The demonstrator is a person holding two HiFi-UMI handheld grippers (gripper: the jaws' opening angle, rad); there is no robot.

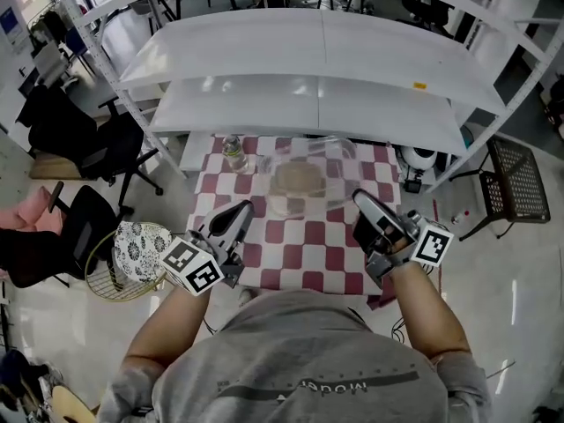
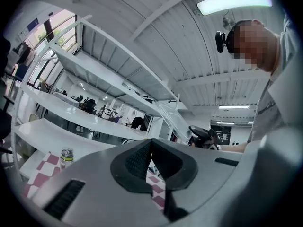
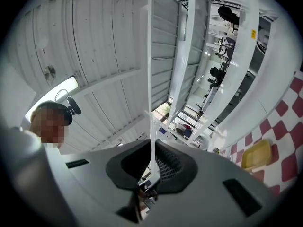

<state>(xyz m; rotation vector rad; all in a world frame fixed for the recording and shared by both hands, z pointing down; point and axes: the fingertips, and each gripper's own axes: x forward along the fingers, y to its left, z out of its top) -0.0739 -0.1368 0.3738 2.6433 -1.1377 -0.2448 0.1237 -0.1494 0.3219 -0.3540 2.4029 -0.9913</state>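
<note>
— Right gripper (image 1: 362, 200)?
— Clamped on the thin rim of the clear lid (image 1: 308, 160), tilted above the yellow tray (image 3: 257, 155) on the checked table (image 1: 295, 241).
— Left gripper (image 1: 244, 207)?
— Pressed together, empty, just beside the lid. Best to pinch firmly without flexing the rim and steady the tilt.

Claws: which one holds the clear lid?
The right claw, shut on the clear lid by its thin edge; the left claw is shut with nothing between its jaws.

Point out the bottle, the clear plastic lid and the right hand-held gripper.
bottle (image 1: 233, 155), head view, its body
clear plastic lid (image 1: 305, 176), head view, its middle
right hand-held gripper (image 1: 361, 199), head view, between its fingertips
</note>
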